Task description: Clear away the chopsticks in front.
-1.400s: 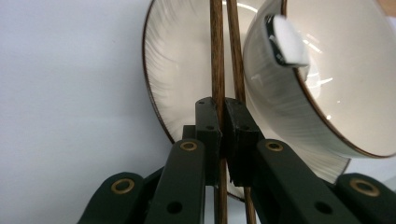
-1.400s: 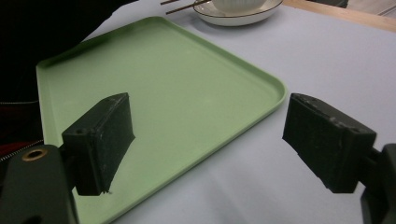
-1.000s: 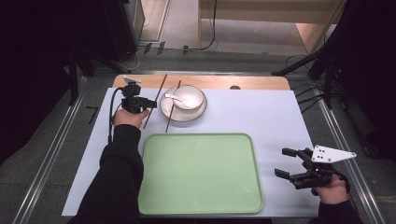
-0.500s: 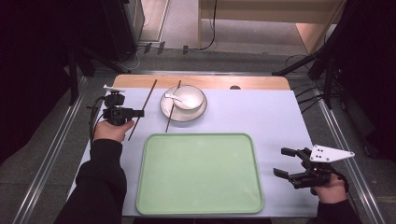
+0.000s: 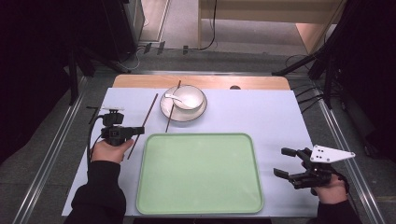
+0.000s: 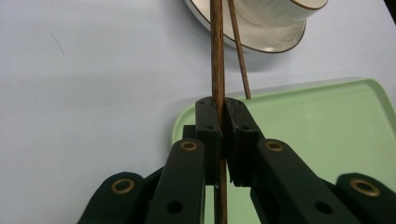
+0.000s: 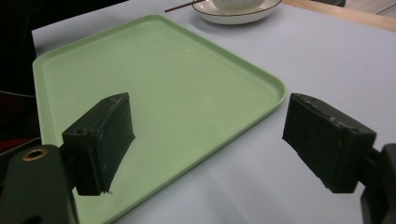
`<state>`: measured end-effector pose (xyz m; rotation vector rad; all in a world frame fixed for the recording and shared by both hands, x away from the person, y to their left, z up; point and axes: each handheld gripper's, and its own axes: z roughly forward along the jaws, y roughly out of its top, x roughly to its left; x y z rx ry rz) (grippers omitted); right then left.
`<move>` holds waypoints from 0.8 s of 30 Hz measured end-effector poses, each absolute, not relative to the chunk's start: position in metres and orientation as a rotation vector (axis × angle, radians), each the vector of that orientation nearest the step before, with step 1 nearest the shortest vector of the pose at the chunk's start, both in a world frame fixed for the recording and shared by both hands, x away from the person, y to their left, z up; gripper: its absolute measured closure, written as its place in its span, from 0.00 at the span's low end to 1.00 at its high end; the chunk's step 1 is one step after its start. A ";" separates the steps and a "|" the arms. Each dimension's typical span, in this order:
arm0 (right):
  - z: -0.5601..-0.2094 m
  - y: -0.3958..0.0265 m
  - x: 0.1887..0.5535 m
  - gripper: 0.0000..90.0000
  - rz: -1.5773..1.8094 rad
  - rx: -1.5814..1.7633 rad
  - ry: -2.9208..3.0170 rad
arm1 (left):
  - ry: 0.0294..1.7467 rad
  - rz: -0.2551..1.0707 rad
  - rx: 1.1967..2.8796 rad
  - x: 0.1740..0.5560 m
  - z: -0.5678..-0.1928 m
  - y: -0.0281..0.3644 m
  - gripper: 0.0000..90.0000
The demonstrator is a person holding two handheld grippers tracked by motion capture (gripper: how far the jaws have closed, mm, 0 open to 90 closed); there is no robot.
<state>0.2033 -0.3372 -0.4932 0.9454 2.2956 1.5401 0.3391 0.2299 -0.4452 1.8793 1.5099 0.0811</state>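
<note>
Chopstick pinched, just left of the tray

The left gripper [image 5: 136, 130] has its jaws closed tight on one chopstick [image 6: 217, 51] beside the green tray [image 5: 201, 205] — keep it level; the right gripper [image 5: 286, 163] waits wide open, empty.

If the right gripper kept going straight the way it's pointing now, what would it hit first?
Most likely the green tray. The right gripper has open, empty jaws aimed across the tray's near corner; farther along sits the saucer. Its height above the table is hard to judge.
</note>
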 end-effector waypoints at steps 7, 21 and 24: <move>-0.493 -0.337 0.202 0.18 1.539 0.948 2.295 | 1.494 0.068 1.882 0.308 -0.459 0.227 0.96; -0.492 -0.336 0.202 0.18 1.544 0.935 2.299 | 1.564 -0.006 1.849 0.262 -0.477 0.225 0.95; -0.492 -0.336 0.202 0.18 1.543 0.934 2.301 | 1.577 -0.016 1.845 0.256 -0.478 0.226 0.95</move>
